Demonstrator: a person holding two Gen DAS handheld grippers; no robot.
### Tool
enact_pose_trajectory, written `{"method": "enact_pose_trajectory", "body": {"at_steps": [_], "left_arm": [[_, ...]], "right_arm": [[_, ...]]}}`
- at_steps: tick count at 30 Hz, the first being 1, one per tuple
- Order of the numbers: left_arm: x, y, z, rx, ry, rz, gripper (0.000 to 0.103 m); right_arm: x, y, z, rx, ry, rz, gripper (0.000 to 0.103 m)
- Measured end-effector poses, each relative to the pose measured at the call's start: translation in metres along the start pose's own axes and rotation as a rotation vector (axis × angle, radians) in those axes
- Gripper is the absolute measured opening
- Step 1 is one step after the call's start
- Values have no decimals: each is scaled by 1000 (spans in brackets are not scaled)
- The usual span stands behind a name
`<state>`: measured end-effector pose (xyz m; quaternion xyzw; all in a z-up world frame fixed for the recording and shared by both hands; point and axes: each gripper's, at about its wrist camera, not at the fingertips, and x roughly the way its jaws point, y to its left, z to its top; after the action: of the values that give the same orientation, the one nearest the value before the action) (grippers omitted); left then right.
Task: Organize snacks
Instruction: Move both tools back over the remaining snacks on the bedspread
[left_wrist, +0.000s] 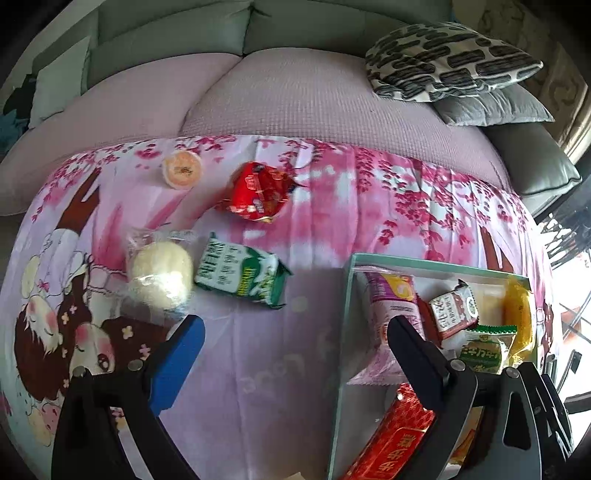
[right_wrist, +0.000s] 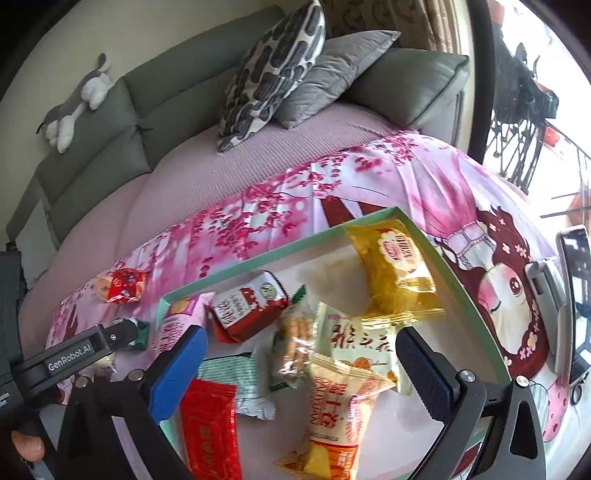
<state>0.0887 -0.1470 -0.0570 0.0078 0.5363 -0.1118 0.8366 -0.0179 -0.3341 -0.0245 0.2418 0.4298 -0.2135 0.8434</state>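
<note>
On the pink cartoon cloth lie loose snacks in the left wrist view: a green-white packet (left_wrist: 242, 271), a round pale bun in clear wrap (left_wrist: 160, 271), a red packet (left_wrist: 258, 192) and an orange jelly cup (left_wrist: 182, 170). My left gripper (left_wrist: 295, 339) is open and empty, hovering above the cloth between the green packet and the light-green box (left_wrist: 349, 291). The box (right_wrist: 295, 245) holds several wrapped snacks, among them a yellow packet (right_wrist: 395, 273) and a red-white packet (right_wrist: 247, 306). My right gripper (right_wrist: 301, 365) is open and empty over the box.
A sofa seat with a pink cover (left_wrist: 277, 96) lies behind the cloth, with a patterned cushion (left_wrist: 450, 59) and grey cushion (left_wrist: 491, 107) at the back right. A plush toy (right_wrist: 77, 99) sits on the backrest. A phone on a stand (right_wrist: 570, 295) is at the right.
</note>
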Motion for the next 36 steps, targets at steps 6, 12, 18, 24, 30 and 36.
{"method": "enact_pose_trajectory", "body": {"at_steps": [6, 12, 18, 24, 30, 36], "left_arm": [[-12, 21, -1, -30, -24, 30, 99], [-20, 47, -13, -50, -26, 59, 99], [-25, 80, -30, -71, -20, 121, 99], [-36, 110, -38, -94, -47, 178, 99], [-35, 137, -41, -123, -35, 216, 99], [-37, 157, -44, -158, -31, 215, 99]], "right_arm": [[-6, 15, -1, -38, -22, 35, 103], [-13, 24, -2, -56, -47, 74, 103], [-14, 41, -8, -104, -33, 110, 103], [-6, 75, -24, -169, 21, 149, 103], [-1, 112, -43, -246, 65, 181, 103], [4, 125, -51, -277, 82, 173, 103]]}}
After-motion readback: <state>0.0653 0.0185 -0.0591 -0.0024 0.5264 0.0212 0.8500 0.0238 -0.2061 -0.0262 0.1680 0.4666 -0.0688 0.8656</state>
